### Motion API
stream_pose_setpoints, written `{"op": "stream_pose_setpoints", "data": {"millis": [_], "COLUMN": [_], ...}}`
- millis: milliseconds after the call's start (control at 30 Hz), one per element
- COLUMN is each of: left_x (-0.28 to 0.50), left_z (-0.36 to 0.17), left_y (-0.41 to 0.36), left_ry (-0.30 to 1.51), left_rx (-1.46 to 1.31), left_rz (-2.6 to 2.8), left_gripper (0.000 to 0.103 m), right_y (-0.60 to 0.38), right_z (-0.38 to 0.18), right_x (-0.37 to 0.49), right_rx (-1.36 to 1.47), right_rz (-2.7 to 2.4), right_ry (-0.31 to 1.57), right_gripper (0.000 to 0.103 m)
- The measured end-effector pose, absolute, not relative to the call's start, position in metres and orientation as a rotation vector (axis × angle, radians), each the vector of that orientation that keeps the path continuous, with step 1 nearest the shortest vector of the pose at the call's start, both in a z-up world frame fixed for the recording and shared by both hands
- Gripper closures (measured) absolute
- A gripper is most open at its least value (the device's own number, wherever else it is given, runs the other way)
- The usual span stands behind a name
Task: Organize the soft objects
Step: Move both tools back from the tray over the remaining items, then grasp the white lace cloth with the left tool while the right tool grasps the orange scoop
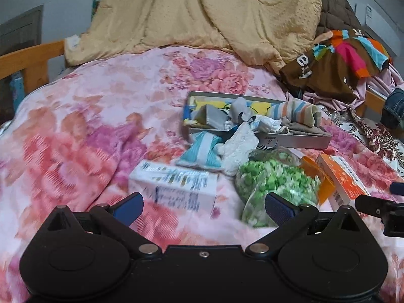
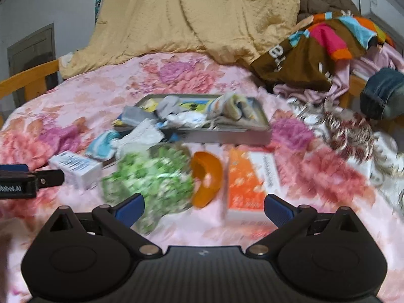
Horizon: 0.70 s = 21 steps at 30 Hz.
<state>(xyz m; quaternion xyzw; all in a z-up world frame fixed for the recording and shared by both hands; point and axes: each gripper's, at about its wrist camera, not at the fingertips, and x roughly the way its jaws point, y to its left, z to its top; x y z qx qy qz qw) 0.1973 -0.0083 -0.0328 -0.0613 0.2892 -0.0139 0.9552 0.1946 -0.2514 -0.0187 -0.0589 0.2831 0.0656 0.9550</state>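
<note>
Your left gripper [image 1: 203, 208] released above the bed [image 1: 75, 131], right gripper [image 2: 204, 209] released too, green-filled bag [image 2: 151, 176] blurred, tray [image 1: 298, 140] contents jumbled, hard to separate.

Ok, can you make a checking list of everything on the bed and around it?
Surface: floral pink bedspread, rumpled.
Job's things: grey tray holding a striped sock and other small cloths; teal cloth and white lace cloth lie in front of it.
Clutter: white box, bag of green bits, orange box, orange curved piece.
Grippers: left gripper open, empty; right gripper open, empty.
Cables: nothing seen.
Surroundings: tan quilt, pile of clothes, wooden bed rail.
</note>
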Motion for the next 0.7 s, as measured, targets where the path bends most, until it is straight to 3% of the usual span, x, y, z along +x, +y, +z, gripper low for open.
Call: {"op": "stream_pose_setpoints", "data": {"millis": [700], "left_x": [0.310], "left_z": [-0.026], "left_y": [-0.041], "left_ry": [0.603], "left_rx": [-0.102], "left_rz": [-0.128], "left_gripper": [0.001], "right_y": [-0.230], "right_z": [-0.058], "right_x": [0.237], "right_rx": [-0.531], "right_rz": [0.221], "right_ry": [0.565], "right_gripper": [0.001]}}
